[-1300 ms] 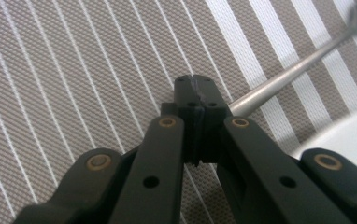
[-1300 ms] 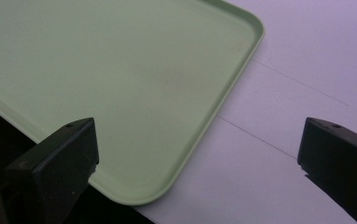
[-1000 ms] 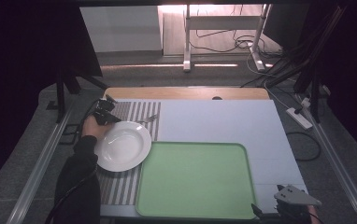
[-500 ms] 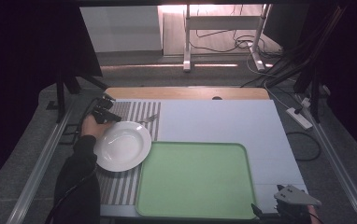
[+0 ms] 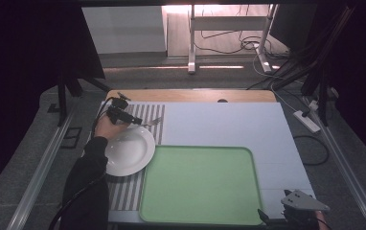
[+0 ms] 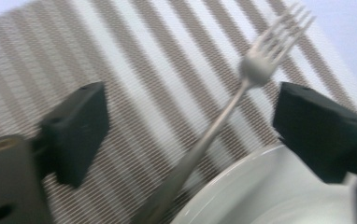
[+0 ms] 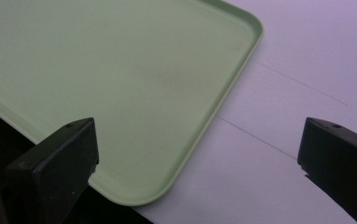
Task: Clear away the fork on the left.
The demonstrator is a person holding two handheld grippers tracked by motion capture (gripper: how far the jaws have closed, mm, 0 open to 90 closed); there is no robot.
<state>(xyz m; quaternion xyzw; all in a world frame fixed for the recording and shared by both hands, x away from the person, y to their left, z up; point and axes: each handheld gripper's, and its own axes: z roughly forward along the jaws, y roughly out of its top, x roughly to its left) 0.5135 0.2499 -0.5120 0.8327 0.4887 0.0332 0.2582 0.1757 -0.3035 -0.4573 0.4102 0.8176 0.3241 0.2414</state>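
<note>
Jaws of the left gripper [image 6: 186, 135] are spread around the fork [image 6: 223, 112]; close squarely on its handle, clear of the plate [image 6: 270, 191].

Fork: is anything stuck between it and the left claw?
No. The fork lies on the striped placemat, its handle running up between the left claw's open jaws with nothing in the gap. The white plate sits close beside the handle.
</note>
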